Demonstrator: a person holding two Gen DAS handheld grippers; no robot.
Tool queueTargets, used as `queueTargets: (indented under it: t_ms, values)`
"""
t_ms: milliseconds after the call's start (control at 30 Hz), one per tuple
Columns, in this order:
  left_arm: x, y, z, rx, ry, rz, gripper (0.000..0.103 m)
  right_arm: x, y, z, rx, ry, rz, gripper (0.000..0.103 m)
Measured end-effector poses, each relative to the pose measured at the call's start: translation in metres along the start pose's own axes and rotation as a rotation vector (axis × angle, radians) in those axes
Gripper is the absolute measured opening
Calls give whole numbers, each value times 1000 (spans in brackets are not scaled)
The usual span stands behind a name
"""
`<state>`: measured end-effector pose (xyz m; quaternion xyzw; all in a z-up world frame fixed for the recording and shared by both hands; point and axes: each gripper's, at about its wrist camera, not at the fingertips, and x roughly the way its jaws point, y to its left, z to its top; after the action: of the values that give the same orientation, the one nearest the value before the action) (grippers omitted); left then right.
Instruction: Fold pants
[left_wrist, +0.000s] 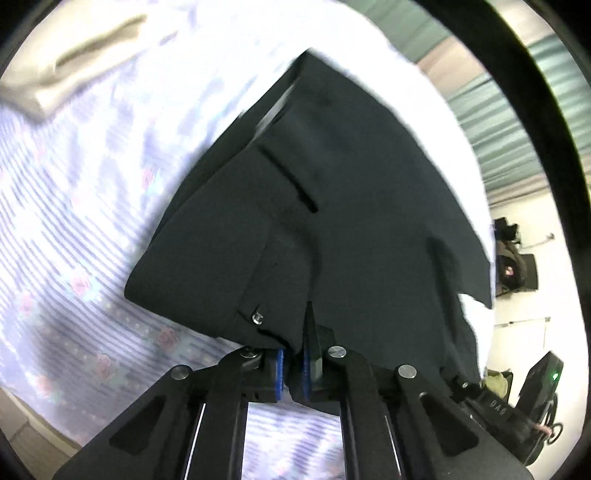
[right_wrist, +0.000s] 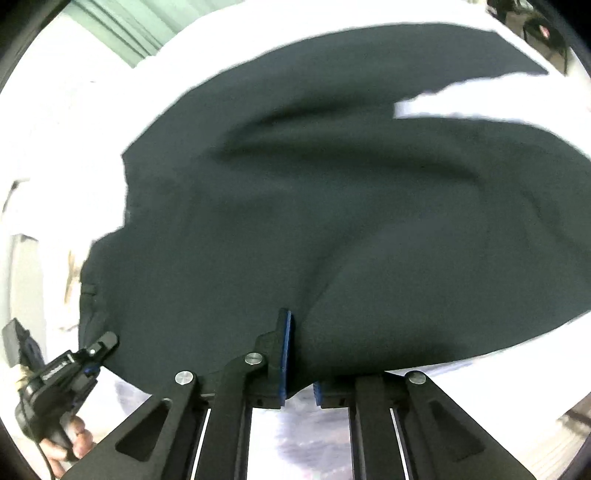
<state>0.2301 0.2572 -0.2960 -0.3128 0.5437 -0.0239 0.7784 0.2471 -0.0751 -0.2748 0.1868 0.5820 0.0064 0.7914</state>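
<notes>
Dark dress pants (left_wrist: 354, 192) lie on a bed, with a back pocket slit and a small metal clasp (left_wrist: 257, 317) at the waistband. My left gripper (left_wrist: 293, 369) is shut on the waistband edge beside the clasp, its blue pads pinching the cloth. In the right wrist view the pants (right_wrist: 332, 206) spread wide and rumpled, with one raised fold. My right gripper (right_wrist: 301, 369) is shut on their near edge; the cloth drapes over the right finger and hides it. The left gripper (right_wrist: 99, 347) shows at lower left, holding the same edge, with a hand (right_wrist: 74, 439) on its handle.
The bed has a lilac striped sheet with small flowers (left_wrist: 74, 221) and a white cover (right_wrist: 92, 92). A beige folded cloth (left_wrist: 74, 59) lies at the far left. Green panels (left_wrist: 498, 110) stand beyond the bed. Dark bags (left_wrist: 513, 266) sit on the floor at right.
</notes>
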Motion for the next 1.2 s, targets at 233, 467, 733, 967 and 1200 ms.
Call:
queueTargets:
  t_ms: [233,467,733,967,1200]
  values:
    - [-71,-71,36,177,-211,-88,7,-103,21,44,-53,-263,99,8]
    - [-54,-114,129,321,-327,-98,7,-110,47,132,-137,-405,108,8]
    - [39,-151,248,366,-262,14,7,-40,64,245,-263,-325,18,7]
    - [122,-147,281,363,-139,147,12,43,84,297,-326,-181,-70,7]
    - [107,-168,296,341,-240,181,77,44,79,314,-255,-95,66,52]
